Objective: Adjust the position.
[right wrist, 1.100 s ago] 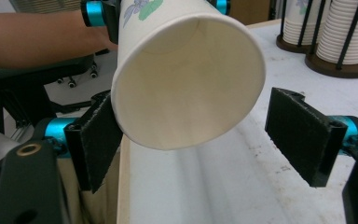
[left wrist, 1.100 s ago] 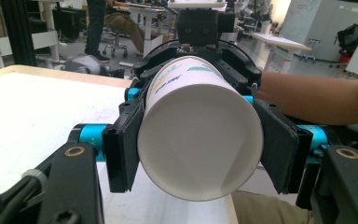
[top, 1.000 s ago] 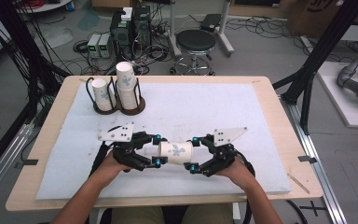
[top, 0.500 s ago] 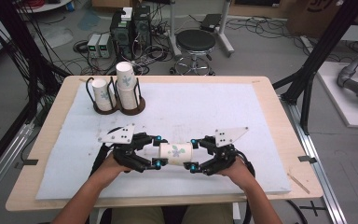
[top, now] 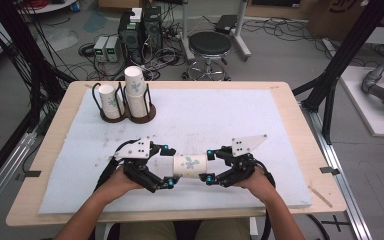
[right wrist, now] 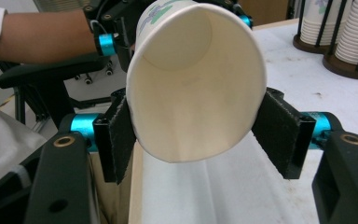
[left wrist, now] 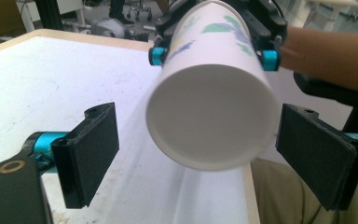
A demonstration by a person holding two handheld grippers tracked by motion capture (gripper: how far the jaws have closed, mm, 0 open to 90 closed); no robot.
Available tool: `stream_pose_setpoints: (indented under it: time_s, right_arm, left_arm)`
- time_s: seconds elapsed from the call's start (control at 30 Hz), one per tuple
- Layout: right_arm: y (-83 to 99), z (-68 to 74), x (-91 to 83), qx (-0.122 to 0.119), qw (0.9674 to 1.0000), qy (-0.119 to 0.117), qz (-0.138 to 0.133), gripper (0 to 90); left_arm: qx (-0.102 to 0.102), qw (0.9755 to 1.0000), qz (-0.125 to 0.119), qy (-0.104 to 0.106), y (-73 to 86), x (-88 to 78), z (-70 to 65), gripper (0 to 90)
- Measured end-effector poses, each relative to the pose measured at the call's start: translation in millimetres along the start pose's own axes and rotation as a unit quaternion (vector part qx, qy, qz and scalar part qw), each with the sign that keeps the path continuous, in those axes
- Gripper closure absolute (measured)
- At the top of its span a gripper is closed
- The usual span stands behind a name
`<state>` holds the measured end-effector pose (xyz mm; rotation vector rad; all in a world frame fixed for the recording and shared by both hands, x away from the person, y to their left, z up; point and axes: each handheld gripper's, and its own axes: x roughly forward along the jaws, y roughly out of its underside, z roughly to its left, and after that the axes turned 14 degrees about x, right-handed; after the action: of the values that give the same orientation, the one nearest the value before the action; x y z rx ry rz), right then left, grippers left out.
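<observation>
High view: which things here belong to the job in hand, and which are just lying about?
In the job:
- white flower-printed paper cup
- right gripper, jaws just closed on it
- left gripper, jaws just opened around it
- probably the dark wire holder of stacked cups

Lying about:
- black round stool
- pale boxes on the floor

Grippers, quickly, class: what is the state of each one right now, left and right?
Left gripper: jaws have just opened, pads clear of the paper cup between them.
Right gripper: jaws have just closed, shut on the paper cup, squeezing its rim.
</observation>
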<state>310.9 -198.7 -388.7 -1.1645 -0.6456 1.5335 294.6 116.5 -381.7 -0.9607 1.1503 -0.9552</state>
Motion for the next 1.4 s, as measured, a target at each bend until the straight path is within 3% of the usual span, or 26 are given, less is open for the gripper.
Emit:
stream_pose_setpoints:
  time_s: [0.13,0.2,0.43,0.8,0.83,1.1,1.27,1.3,1.33,1.4]
  right_arm:
    - [-4.3,0.7,-3.3,-0.003,0.9997,0.021,0.015,34.1]
    - [-6.7,1.5,-3.6,-0.007,0.9992,0.03,0.025,34.1]
    - [-16.9,3.3,-4.8,-0.012,0.9972,0.049,0.055,34.0]
    - [-33.6,7.0,-1.7,-0.03,0.9906,0.073,0.112,34.1]
    - [-38.3,8.3,0.0,-0.037,0.9878,0.081,0.127,34.1]
    - [-56.8,13.6,9.1,-0.061,0.9775,0.098,0.176,34.1]
    - [-64.8,17.5,15.6,-0.079,0.9681,0.11,0.211,34.1]
    - [-64.8,17.5,15.6,-0.079,0.9681,0.11,0.211,34.1]
    - [-67.4,18.9,17.8,-0.081,0.9648,0.114,0.223,34.1]
    - [-69.8,19.8,19.7,-0.085,0.9615,0.118,0.233,34.0]
  left_arm:
    - [0.003,0.9999,0.015,-0.004,-4.4,-4.4,1.5,13.3]
    - [0.005,0.9996,0.023,-0.018,-8.2,-8.2,4.6,13.3]
    - [0.011,0.9985,0.044,-0.029,-16.0,-11.4,7.3,13.5]
    - [0.025,0.9968,0.073,-0.019,-20.9,-8.2,8.0,13.7]
    - [0.027,0.9962,0.08,-0.018,-22.1,-7.2,8.4,13.7]
    - [0.038,0.994,0.103,-0.007,-26.3,-3.2,9.4,14.0]
    - [0.041,0.9918,0.121,0.001,-25.0,1.4,8.6,14.3]
    - [0.041,0.9918,0.121,0.001,-25.0,1.4,8.6,14.3]
    - [0.041,0.9913,0.125,0.003,-24.7,2.1,8.3,14.3]
    - [0.041,0.9911,0.126,0.007,-24.2,3.8,8.0,14.3]
